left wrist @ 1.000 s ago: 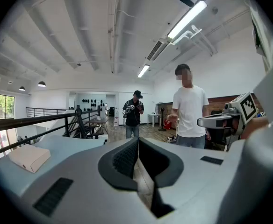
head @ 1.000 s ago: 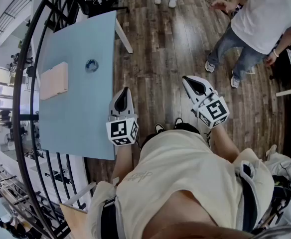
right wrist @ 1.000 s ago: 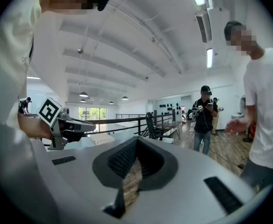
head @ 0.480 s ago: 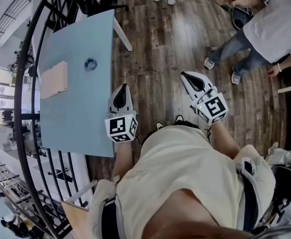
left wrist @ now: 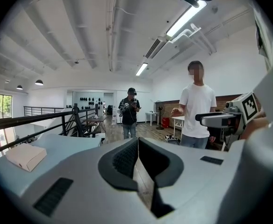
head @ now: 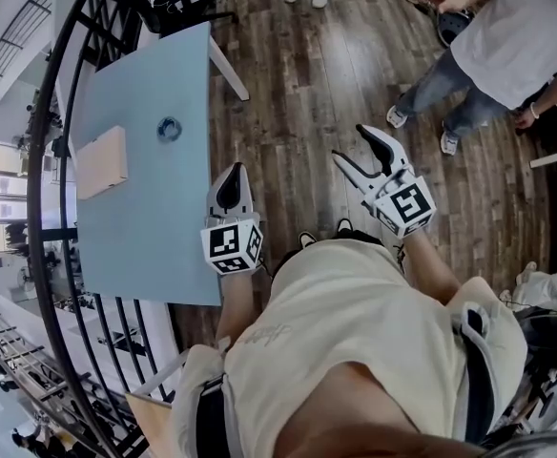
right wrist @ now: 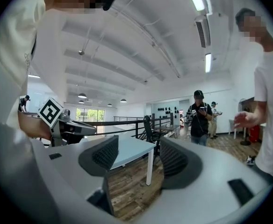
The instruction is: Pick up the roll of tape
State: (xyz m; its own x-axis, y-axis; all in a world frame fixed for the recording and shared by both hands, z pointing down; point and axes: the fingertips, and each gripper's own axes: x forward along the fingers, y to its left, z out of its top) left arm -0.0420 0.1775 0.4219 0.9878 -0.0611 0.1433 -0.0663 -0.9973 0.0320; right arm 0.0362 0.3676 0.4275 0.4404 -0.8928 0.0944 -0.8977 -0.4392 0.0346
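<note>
The roll of tape (head: 170, 128) is lain nearer the left gripper (head: 232, 172).
It is seen flat on the light-blue table (head: 145, 218), at about ten o'clock from the left jaws, which are pressed together on nothing. The right gripper (head: 352, 145), farther off, is being spread apart, with nothing between its jaws.

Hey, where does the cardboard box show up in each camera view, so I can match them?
Head view: cardboard box at centre left on the light blue table, left of the roll of tape.
Left gripper view: lower left.
Right gripper view: not visible.
Shared landmark: the light blue table, seen in all three.
</note>
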